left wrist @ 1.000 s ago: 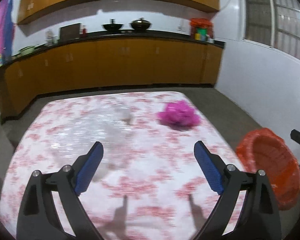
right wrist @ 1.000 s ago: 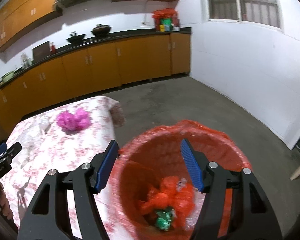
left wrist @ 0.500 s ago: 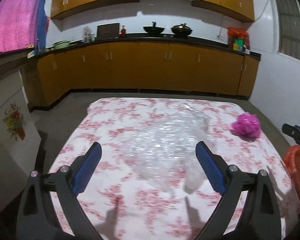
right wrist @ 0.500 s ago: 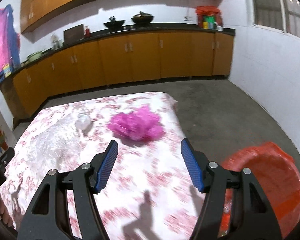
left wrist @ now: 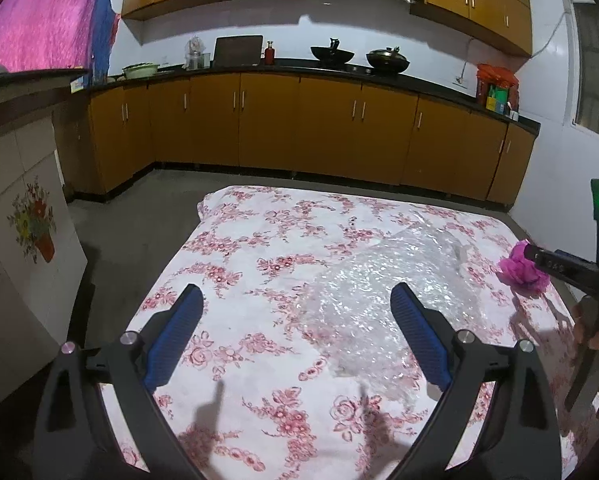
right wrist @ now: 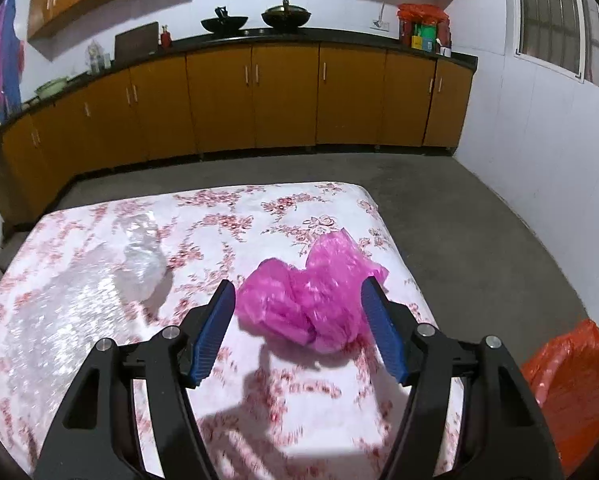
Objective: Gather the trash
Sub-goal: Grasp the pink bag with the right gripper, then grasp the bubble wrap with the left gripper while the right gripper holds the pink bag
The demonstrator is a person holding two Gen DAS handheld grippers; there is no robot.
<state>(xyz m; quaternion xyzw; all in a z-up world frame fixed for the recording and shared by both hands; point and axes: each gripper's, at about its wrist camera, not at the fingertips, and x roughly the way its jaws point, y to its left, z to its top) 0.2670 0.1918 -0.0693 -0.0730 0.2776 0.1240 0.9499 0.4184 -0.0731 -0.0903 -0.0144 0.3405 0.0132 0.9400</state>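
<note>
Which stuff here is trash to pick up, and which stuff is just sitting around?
For the job:
- pink plastic bag, between the opening right claw fingers
- clear plastic wrap
- red-lined bin

Just sitting around:
- flowery tablecloth
- two woks
- green bowl

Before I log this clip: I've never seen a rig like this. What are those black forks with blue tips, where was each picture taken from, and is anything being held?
No robot here: a person carries a handheld claw in each hand, with a camera looking along its fingers. One picture is from the left claw, the other from the right claw. Both hang above a table with a floral tablecloth. On it lie a crumpled pink plastic bag and clear crinkled plastic wrap. A bin with a red liner stands beside the table. Nothing is held: the left claw is open, and the right claw's jaws are opening around the pink bag without pressing it.
</note>
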